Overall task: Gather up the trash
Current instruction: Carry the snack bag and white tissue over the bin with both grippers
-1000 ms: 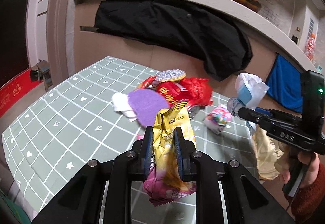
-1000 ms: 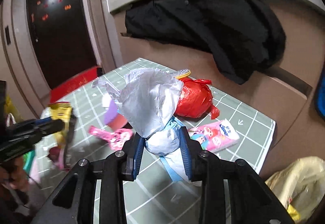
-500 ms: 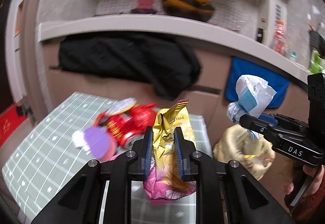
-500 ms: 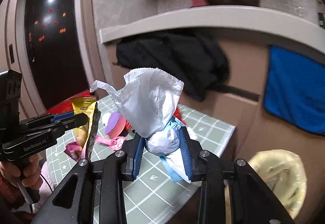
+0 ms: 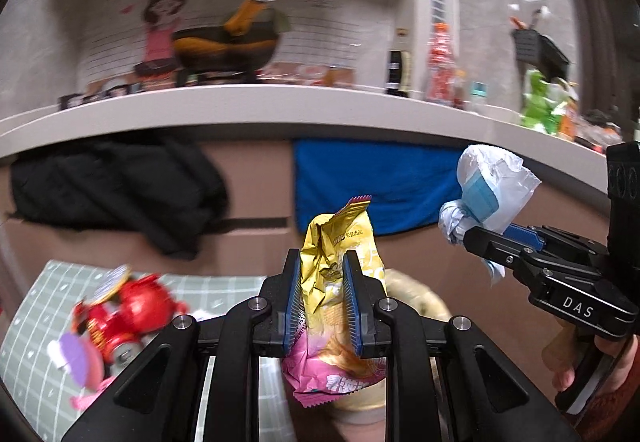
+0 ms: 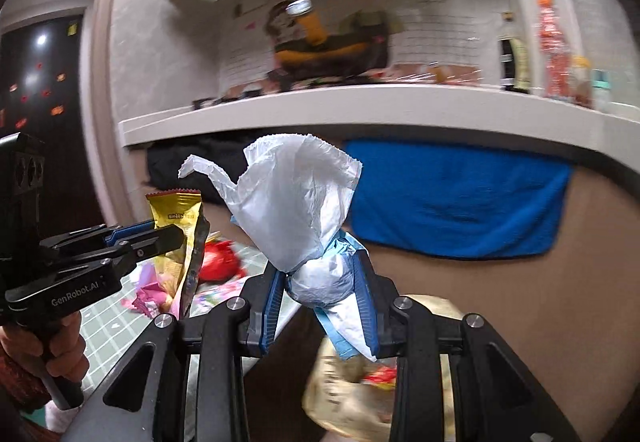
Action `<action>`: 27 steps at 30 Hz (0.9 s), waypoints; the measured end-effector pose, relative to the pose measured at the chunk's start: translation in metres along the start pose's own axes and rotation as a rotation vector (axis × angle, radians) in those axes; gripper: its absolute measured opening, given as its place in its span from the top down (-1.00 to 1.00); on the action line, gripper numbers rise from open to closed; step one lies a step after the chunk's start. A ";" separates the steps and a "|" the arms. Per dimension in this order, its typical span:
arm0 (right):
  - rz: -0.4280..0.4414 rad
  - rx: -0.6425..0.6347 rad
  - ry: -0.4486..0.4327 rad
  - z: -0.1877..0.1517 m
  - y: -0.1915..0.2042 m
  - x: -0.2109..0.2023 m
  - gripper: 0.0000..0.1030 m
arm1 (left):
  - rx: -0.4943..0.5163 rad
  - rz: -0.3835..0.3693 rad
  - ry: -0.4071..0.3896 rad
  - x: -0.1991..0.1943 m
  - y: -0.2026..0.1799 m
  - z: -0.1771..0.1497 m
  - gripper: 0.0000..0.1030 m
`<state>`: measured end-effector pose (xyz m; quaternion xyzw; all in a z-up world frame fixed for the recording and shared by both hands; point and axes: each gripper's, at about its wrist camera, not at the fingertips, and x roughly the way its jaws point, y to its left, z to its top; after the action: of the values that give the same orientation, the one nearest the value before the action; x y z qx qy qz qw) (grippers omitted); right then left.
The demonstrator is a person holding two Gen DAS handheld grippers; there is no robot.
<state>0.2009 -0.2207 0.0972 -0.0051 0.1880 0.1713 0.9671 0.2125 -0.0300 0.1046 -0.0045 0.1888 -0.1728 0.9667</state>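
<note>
My left gripper (image 5: 322, 274) is shut on a yellow and pink snack wrapper (image 5: 340, 242), held upright in the air past the table's right edge. It also shows in the right wrist view (image 6: 176, 217). My right gripper (image 6: 320, 274) is shut on a crumpled white and blue plastic wrapper (image 6: 300, 209), seen too in the left wrist view (image 5: 488, 193). A yellowish trash bag (image 6: 352, 386) lies open below and ahead of the right gripper; part of it shows behind the left gripper (image 5: 416, 294).
A green grid-patterned table (image 5: 32, 330) at the left holds red, purple and pink wrappers (image 5: 116, 314). A counter (image 5: 280, 105) runs across ahead, with a black jacket (image 5: 120, 185) and a blue towel (image 5: 372, 177) hung on its front.
Both grippers have swung right and lifted away from the table with their wrappers held. The table has slid to the left and the trash bag has come underneath.
</note>
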 end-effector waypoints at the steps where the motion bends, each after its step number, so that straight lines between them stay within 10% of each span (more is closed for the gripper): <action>1: -0.015 0.010 -0.006 0.001 -0.007 -0.004 0.40 | 0.008 -0.020 -0.005 0.005 -0.008 0.004 0.59; 27: -0.112 0.153 0.087 -0.035 -0.074 0.043 0.40 | -0.009 -0.086 0.161 0.112 -0.026 -0.025 0.59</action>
<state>0.2500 -0.2789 0.0448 0.0507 0.2417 0.1017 0.9637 0.2920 -0.0908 0.0421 -0.0030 0.2661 -0.2129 0.9401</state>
